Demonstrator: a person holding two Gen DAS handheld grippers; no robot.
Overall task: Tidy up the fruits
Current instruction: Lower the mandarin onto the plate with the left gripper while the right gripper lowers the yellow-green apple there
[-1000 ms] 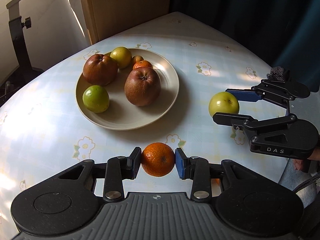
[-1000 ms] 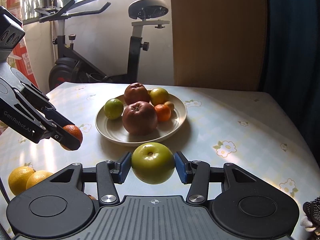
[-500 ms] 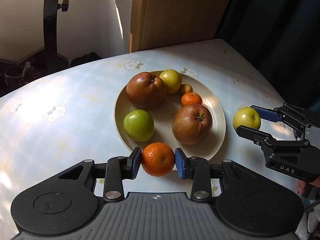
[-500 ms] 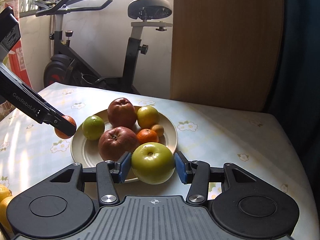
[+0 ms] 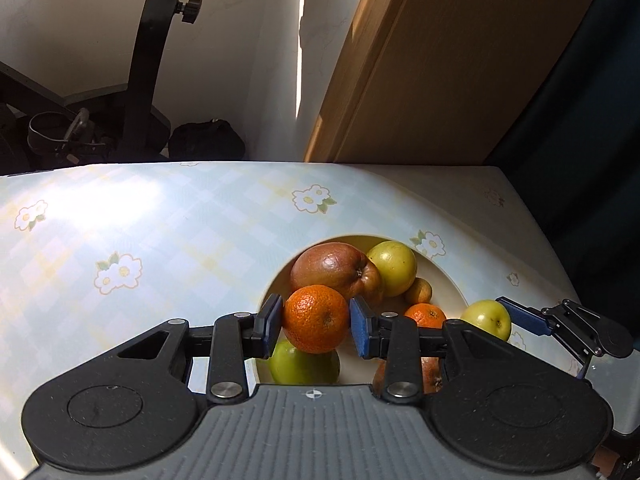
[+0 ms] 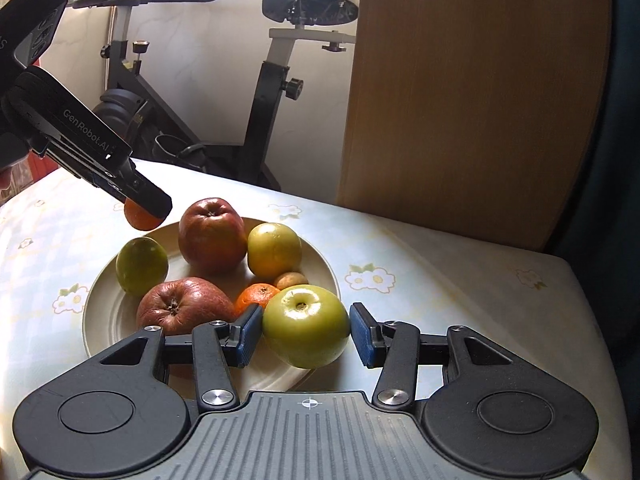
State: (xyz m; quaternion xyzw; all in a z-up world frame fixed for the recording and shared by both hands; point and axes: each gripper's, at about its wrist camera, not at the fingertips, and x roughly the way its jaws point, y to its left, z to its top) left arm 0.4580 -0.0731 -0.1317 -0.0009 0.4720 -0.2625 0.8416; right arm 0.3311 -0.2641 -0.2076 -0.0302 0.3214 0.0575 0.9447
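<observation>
Pebbly-skinned orange (image 5: 316,319) clamped in left gripper (image 5: 316,325) above round cream plate (image 6: 320,264); smooth green apple (image 6: 306,325) pinched in right gripper (image 6: 306,334) over plate's near rim. Wrinkled red apples (image 6: 212,235) heaped on plate. Exercise bike's saddle (image 6: 312,0) seen only from right wrist.

R gripper (image 6: 306,334) clamps green apple (image 6: 306,326) over plate (image 6: 100,320) rim — L gripper (image 6: 150,210) holds orange (image 6: 140,218) at far side.

Fruits (image 6: 212,236) on plate (image 6: 320,264), plate on table (image 6: 440,280).
</observation>
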